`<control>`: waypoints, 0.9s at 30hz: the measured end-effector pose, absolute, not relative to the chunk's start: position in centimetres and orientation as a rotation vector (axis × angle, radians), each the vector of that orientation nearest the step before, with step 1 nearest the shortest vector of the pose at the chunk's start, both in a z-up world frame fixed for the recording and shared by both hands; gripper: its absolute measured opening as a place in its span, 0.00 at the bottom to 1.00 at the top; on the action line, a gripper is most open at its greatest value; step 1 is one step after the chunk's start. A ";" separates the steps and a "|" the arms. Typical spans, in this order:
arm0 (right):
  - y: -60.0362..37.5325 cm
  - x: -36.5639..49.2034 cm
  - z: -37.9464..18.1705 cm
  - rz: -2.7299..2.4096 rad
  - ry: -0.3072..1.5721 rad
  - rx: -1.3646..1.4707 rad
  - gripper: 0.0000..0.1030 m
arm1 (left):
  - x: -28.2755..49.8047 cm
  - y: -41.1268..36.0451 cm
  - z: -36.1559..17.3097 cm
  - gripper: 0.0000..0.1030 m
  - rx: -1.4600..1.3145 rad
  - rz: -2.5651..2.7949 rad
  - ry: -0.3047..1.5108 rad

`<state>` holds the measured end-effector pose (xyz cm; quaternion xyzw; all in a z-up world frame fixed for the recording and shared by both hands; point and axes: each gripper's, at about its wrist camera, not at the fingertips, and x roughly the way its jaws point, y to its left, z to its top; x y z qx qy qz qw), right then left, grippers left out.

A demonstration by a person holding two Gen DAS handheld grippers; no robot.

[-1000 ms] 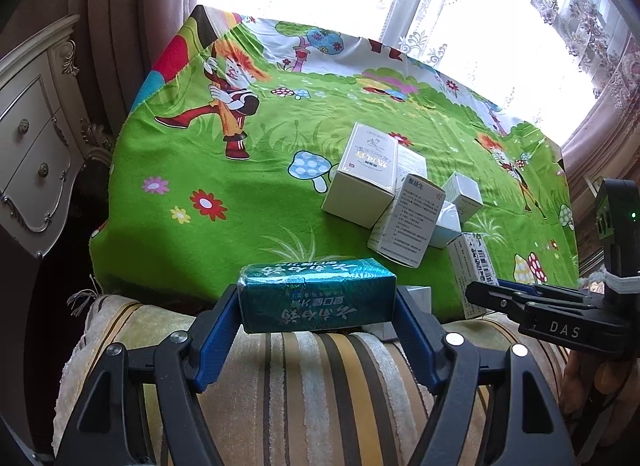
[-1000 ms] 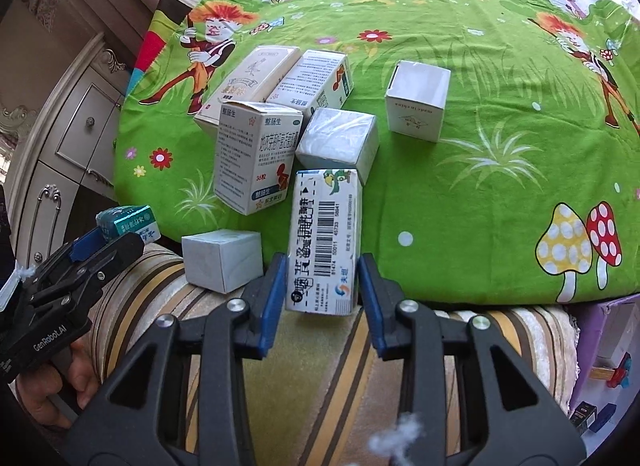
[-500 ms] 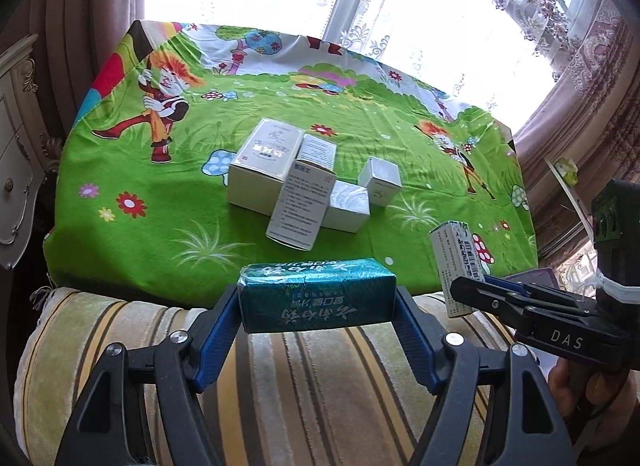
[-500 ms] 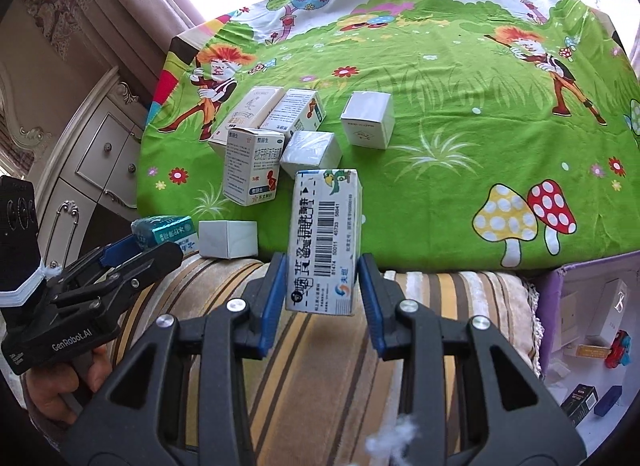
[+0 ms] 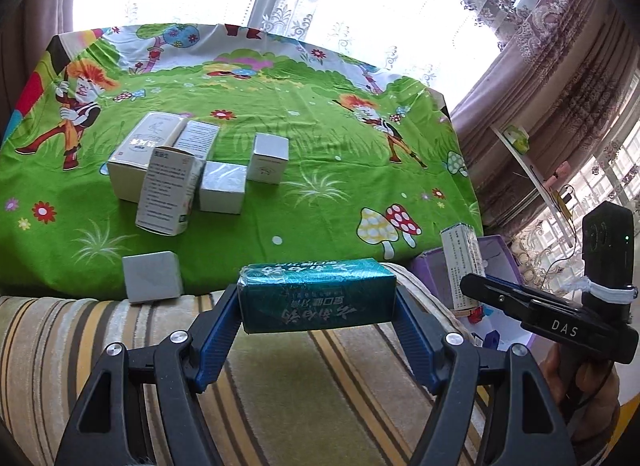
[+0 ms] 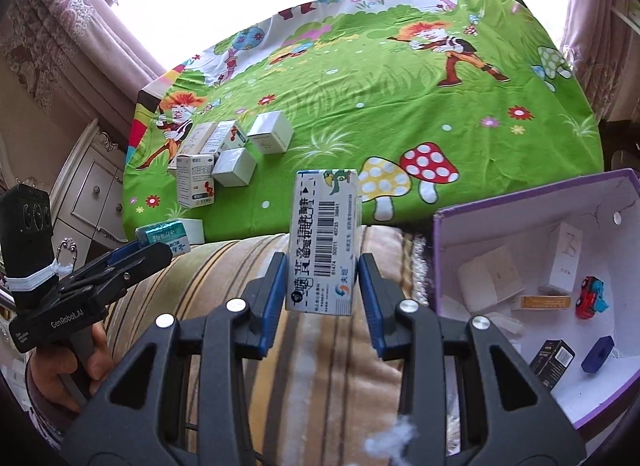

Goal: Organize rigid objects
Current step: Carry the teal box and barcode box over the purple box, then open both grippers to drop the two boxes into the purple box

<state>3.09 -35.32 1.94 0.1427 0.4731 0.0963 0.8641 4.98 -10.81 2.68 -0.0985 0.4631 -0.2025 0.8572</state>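
The left wrist camera looks forward along its own blue-padded left gripper (image 5: 318, 302), low over a striped cushion edge (image 5: 100, 330), facing a green cartoon-print cloth (image 5: 320, 185) and the bright window beyond. The right wrist camera sits just as close behind the blue-padded right gripper (image 6: 322, 266), angled leftward across the same cloth. Both share the cluster of white cardboard boxes (image 5: 180, 169) (image 6: 228, 153) (each view also catches the other gripper at its margin).
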 end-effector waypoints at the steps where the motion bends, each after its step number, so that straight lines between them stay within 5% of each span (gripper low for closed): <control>1: -36.1 2.7 1.9 0.178 0.990 0.294 0.39 | 4.8 -11.4 2.7 0.72 -0.208 -0.443 0.975; 27: -52.4 -4.7 0.2 -0.218 0.972 0.387 0.40 | 1.5 -27.4 3.5 0.72 -0.048 -0.833 0.971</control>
